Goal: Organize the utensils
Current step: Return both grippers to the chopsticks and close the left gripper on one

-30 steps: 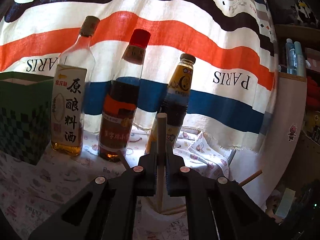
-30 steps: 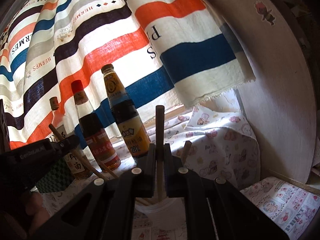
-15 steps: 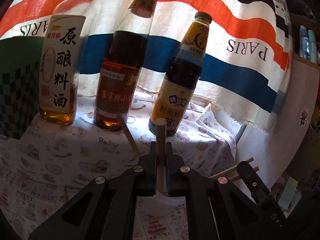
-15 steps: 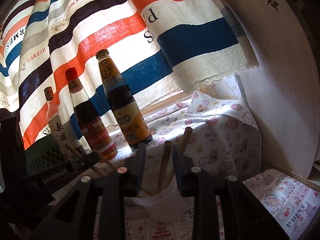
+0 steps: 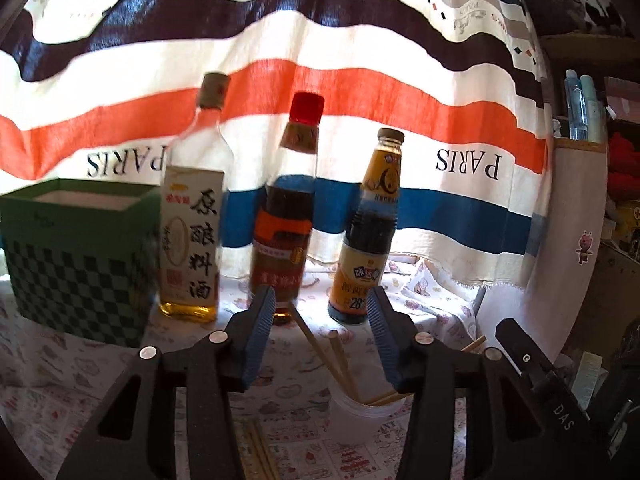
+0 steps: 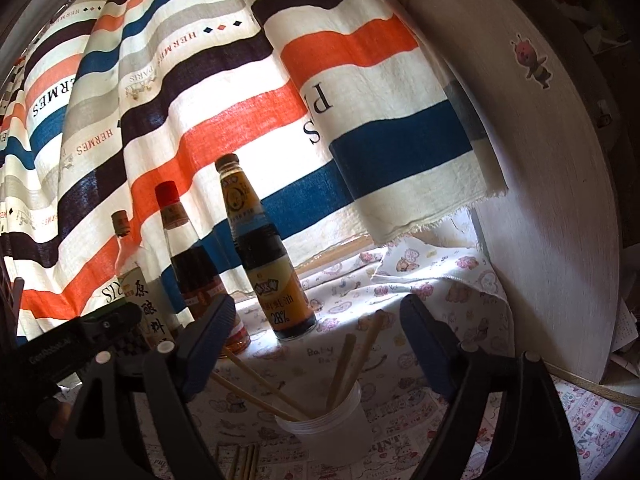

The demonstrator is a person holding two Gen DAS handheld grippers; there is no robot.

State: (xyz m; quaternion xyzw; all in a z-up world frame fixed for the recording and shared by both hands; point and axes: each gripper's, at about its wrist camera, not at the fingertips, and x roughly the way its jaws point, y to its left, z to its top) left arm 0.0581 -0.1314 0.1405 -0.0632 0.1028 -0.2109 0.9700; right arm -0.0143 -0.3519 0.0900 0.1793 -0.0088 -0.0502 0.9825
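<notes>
A white plastic cup (image 6: 328,428) stands on the printed tablecloth and holds several wooden chopsticks (image 6: 346,360) that lean apart. In the left wrist view the same cup (image 5: 362,412) sits low between my fingers, with its chopsticks (image 5: 336,356) leaning left. My left gripper (image 5: 320,300) has its jaws opening, and no pad touches a stick. My right gripper (image 6: 318,308) is opening wide above the cup, holding nothing. More loose chopsticks (image 5: 256,452) lie flat on the cloth near the cup.
Three sauce bottles stand behind the cup: a pale one (image 5: 192,240), a red-capped one (image 5: 286,232) and a dark one (image 5: 368,248). A green checked box (image 5: 76,256) is at the left. A striped curtain (image 5: 320,80) hangs behind, and a white panel (image 6: 540,200) closes the right.
Each gripper was shut on an upright chopstick over the cup. Both have let go and opened, and the sticks now lean in the cup. The left gripper pulled back and up.
</notes>
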